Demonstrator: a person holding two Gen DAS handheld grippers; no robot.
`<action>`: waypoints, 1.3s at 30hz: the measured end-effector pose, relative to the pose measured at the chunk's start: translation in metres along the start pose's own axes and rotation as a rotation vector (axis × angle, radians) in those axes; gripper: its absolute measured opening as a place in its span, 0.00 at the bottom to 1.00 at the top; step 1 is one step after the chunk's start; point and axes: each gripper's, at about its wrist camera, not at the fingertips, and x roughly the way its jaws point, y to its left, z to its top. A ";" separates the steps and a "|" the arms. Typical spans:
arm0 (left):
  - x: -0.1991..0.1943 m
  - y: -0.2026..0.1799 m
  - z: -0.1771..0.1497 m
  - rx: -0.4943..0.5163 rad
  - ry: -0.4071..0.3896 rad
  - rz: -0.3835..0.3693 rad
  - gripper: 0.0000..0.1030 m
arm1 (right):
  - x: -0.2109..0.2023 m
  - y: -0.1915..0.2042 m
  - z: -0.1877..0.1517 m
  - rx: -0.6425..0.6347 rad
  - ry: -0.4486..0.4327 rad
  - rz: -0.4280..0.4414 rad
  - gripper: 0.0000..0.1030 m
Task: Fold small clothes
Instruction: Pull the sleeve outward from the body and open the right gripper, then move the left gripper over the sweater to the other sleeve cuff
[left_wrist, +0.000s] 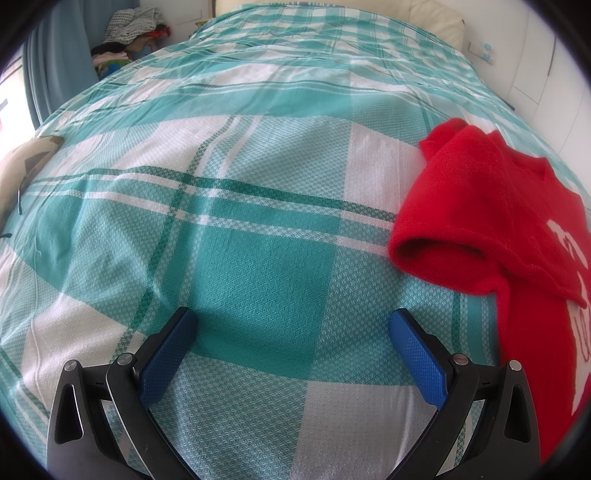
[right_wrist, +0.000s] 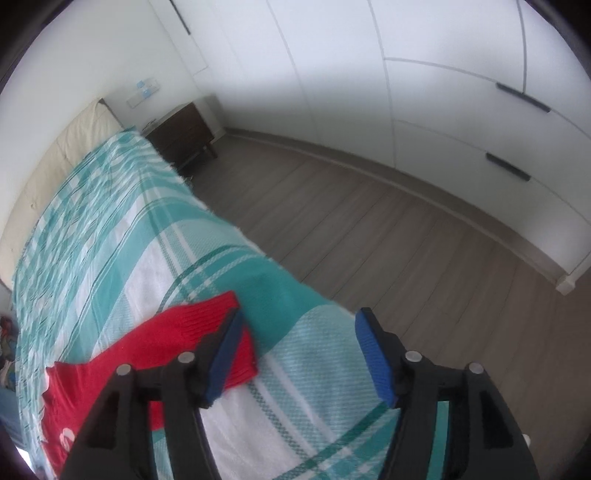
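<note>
A small red sweater (left_wrist: 491, 221) with white lettering lies on the teal and white checked bedspread (left_wrist: 258, 221), at the right in the left wrist view, one sleeve folded across it. My left gripper (left_wrist: 293, 325) stands open over bare bedspread to the left of the sweater, nothing between its blue pads (left_wrist: 413, 354). In the right wrist view the red sweater (right_wrist: 177, 343) lies at the lower left, its ribbed sleeve end beside the left finger. My right gripper (right_wrist: 299, 332) is open above the bedspread near the bed's edge, and nothing is between its fingers.
The bed's side edge (right_wrist: 221, 218) drops to a grey wood floor (right_wrist: 388, 229). White wardrobe doors (right_wrist: 443, 92) and a dark nightstand (right_wrist: 181, 133) stand beyond. A heap of clothes (left_wrist: 129, 33) sits past the bed's far left corner, by a blue curtain (left_wrist: 55, 62).
</note>
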 end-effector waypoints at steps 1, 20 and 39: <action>0.000 0.000 0.000 0.000 0.000 0.000 1.00 | -0.010 0.001 0.002 -0.008 -0.040 -0.001 0.62; -0.001 0.000 0.000 0.000 -0.001 0.001 1.00 | -0.077 0.084 -0.028 -0.269 -0.248 0.123 0.71; -0.001 0.001 0.000 -0.009 -0.014 0.003 1.00 | -0.097 0.090 -0.055 -0.310 -0.285 0.175 0.72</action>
